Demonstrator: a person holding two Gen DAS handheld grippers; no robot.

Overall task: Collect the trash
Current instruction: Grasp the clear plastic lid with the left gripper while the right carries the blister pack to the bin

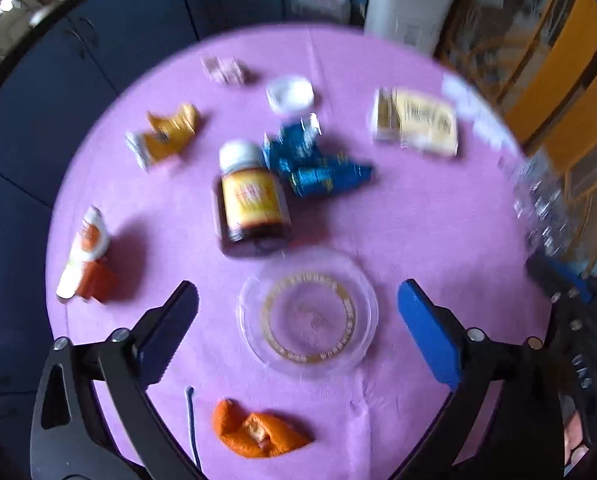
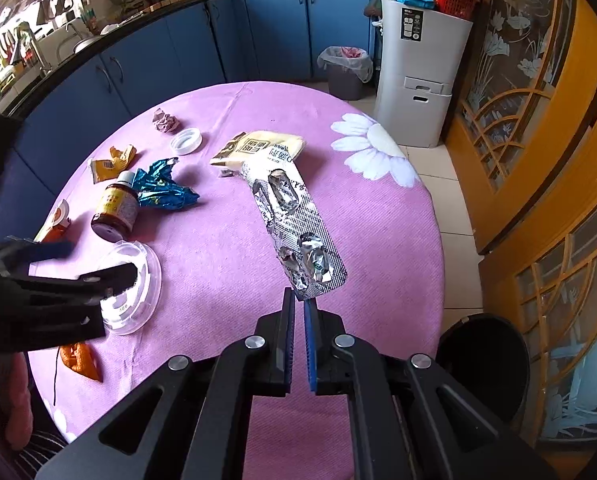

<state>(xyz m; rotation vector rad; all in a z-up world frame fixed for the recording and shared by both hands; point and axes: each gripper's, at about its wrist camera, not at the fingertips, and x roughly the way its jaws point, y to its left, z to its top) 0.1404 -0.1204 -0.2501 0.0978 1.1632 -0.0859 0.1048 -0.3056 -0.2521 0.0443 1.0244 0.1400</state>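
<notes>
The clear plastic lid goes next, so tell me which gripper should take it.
Left. The left gripper hangs open right over the clear plastic lid, one finger on each side. The right gripper is shut on the empty blister pack, so it is busy.

blue cabinets [image 2: 202, 40] | tiled floor [image 2: 446, 184] | wooden glazed doors [image 2: 538, 112]

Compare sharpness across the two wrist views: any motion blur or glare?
Left wrist view: motion-smeared throughout; label on the brown glass bottle unreadable, clear round plastic lid soft. Right wrist view: sharp; print on the silver foil blister pack resolves, with glare off its crumpled pockets. Both show strong fisheye bending.
</notes>
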